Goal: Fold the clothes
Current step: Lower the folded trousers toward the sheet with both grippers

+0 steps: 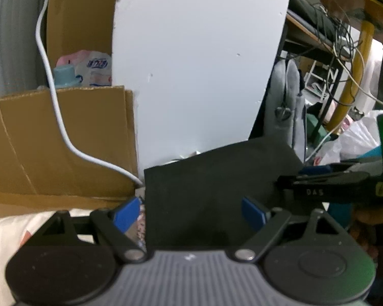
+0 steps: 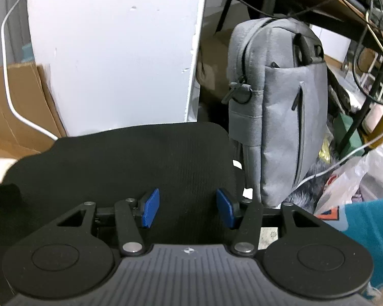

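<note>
Left wrist view: your left gripper point(image 1: 190, 214) sits at the bottom centre of the frame with its blue pads point(image 1: 126, 215) spread wide. The black cloth point(image 1: 217, 178) fills the gap between them, but neither pad presses on it, so the jaws stand open. The cloth is a flat dark slab with a straight left edge and a top edge that climbs toward the right of the frame. Your right gripper point(image 1: 332, 181) comes in from the right edge, its tip at the cloth's right side; you cannot tell from here whether it touches. At lower left lies a pale cushion point(image 1: 18, 229). Behind it, a cardboard box point(image 1: 58, 140) fills the left of the frame, with a white cable point(image 1: 51, 76) running down across it to the cloth's left corner. A white panel point(image 1: 196, 63) stands in the centre top.

Right wrist view: your right gripper point(image 2: 187, 211) is at bottom centre, its blue pads point(image 2: 150, 211) parted with a clear gap. The black cloth point(image 2: 130, 160) spreads under and beyond them across the middle of the frame, its far edge rounded, and the pads do not pinch it. A grey bag point(image 2: 280, 102) stands upright just right of the cloth, a white plastic bag point(image 2: 349, 181) sits at the right edge, and the white panel point(image 2: 115, 51) rises at upper left.
</note>
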`<move>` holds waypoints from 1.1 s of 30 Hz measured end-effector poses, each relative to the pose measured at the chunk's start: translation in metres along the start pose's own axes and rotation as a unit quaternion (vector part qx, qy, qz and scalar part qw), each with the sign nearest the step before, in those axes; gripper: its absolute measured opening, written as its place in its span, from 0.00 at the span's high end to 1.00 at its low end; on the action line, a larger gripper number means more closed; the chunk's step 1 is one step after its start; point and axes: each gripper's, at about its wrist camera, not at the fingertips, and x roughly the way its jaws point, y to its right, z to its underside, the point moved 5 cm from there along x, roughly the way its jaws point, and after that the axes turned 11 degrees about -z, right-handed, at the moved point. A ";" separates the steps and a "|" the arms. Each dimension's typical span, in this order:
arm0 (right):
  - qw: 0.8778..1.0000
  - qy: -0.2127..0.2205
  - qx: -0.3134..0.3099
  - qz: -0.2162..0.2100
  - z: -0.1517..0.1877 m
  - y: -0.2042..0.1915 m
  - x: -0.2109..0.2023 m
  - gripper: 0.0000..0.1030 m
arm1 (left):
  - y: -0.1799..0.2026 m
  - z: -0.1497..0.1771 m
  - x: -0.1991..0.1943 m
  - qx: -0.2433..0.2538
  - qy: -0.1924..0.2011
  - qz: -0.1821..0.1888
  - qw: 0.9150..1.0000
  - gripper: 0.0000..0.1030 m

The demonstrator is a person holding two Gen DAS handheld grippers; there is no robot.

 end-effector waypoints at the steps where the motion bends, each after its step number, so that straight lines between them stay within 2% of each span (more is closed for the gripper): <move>1: 1.000 -0.004 0.002 -0.001 0.000 0.001 0.003 0.47 | 0.001 0.001 0.002 0.000 -0.003 0.002 1.000 0.15; 4: 1.000 -0.013 0.012 -0.007 0.000 0.003 0.010 0.47 | 0.005 0.006 0.010 -0.002 -0.020 0.011 1.000 0.16; 13: 0.999 -0.014 0.044 -0.022 -0.005 0.017 0.028 0.47 | 0.012 0.010 0.031 0.024 -0.045 -0.005 0.999 0.16; 21: 0.998 -0.010 0.049 -0.031 -0.007 0.020 0.039 0.47 | 0.003 0.010 0.057 -0.005 -0.069 -0.010 0.998 0.16; 33: 0.998 -0.004 0.052 -0.044 -0.005 0.024 0.047 0.45 | 0.003 0.006 0.077 -0.024 -0.066 -0.009 0.997 0.12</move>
